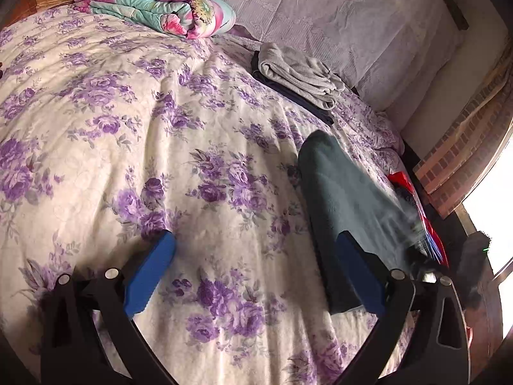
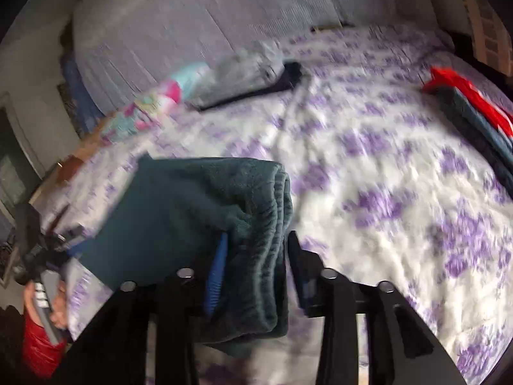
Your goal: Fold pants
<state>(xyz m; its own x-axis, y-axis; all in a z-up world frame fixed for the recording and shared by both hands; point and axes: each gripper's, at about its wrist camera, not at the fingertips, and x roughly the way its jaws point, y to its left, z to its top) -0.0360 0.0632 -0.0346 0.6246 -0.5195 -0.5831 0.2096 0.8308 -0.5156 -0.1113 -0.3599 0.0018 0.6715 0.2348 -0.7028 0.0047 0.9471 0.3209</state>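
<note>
The dark teal pants (image 2: pixel 198 211) are folded into a thick bundle and held above the bed. My right gripper (image 2: pixel 256 247) is shut on the bundle's folded edge; the blue pads press the fabric from both sides. The right wrist view is blurred by motion. In the left wrist view the same teal pants (image 1: pixel 349 199) hang at the right, draped over the right blue fingertip (image 1: pixel 349 250). My left gripper (image 1: pixel 256 243) is open wide, with nothing between its pads, above the floral bedspread (image 1: pixel 160 128).
A stack of folded grey and dark clothes (image 1: pixel 298 77) lies near the pillows (image 1: pixel 336 9). A rolled flowered blanket (image 1: pixel 160 6) sits at the bed's far left. Red and dark items (image 2: pixel 474 102) lie at the bed's right edge. A brick wall (image 1: pixel 465 147) stands beyond.
</note>
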